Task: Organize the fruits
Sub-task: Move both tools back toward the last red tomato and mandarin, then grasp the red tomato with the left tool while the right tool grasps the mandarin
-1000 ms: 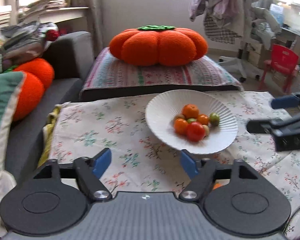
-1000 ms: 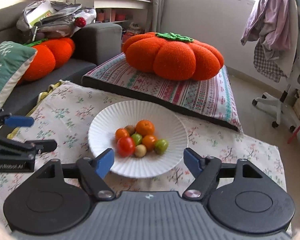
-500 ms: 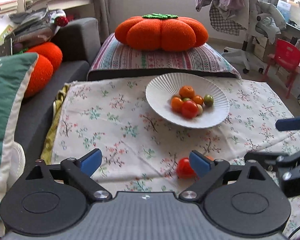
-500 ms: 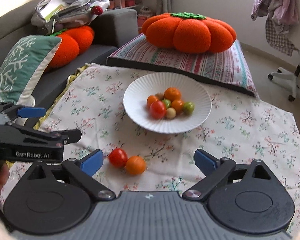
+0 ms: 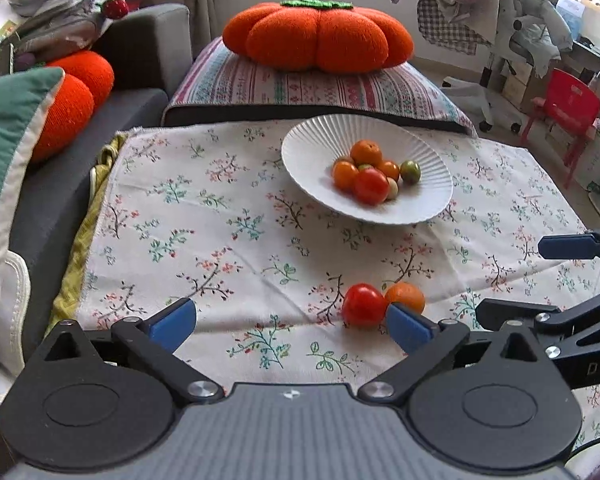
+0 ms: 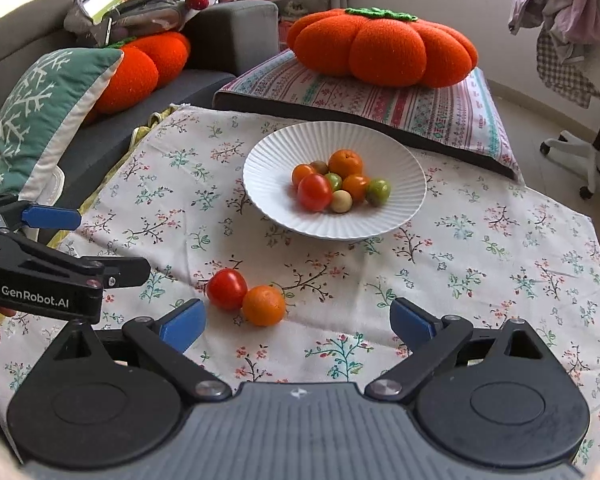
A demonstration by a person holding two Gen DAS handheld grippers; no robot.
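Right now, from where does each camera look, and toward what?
Left wrist: sits behind the open left claw, facing the white plate; the right claw shows at the right edge.
Right wrist: behind the open right claw, same direction; the left claw shows at left.
Both share the plate, red tomato and orange.

Black hand-held gripper, blue pads

Both wrist views face the plate (left view from farther left).
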